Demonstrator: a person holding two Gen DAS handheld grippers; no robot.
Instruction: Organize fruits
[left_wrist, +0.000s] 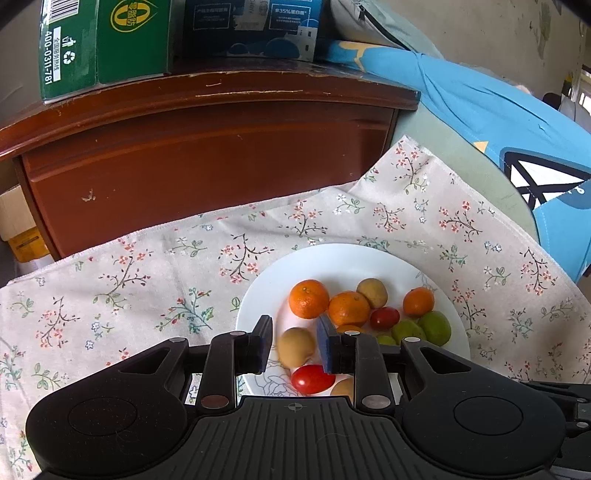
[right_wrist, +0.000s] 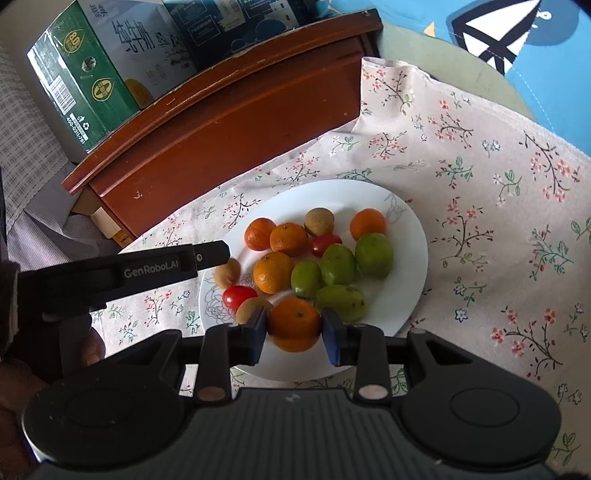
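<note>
A white plate (right_wrist: 410, 236) on the floral cloth holds several oranges, green fruits, brown fruits and red tomatoes. My right gripper (right_wrist: 294, 328) is shut on an orange (right_wrist: 293, 321) at the plate's near side. My left gripper (left_wrist: 295, 341) is open over the plate (left_wrist: 332, 262), its fingers either side of a brown fruit (left_wrist: 295, 345), with a red tomato (left_wrist: 312, 378) just below. The left gripper also shows in the right wrist view (right_wrist: 212, 254) at the plate's left rim.
A brown wooden cabinet (left_wrist: 207, 155) stands behind the cloth with a green carton (left_wrist: 99, 44) and a dark blue box (left_wrist: 255, 26) on top. Blue fabric (left_wrist: 498, 110) lies at the right. The floral cloth (right_wrist: 480, 184) spreads around the plate.
</note>
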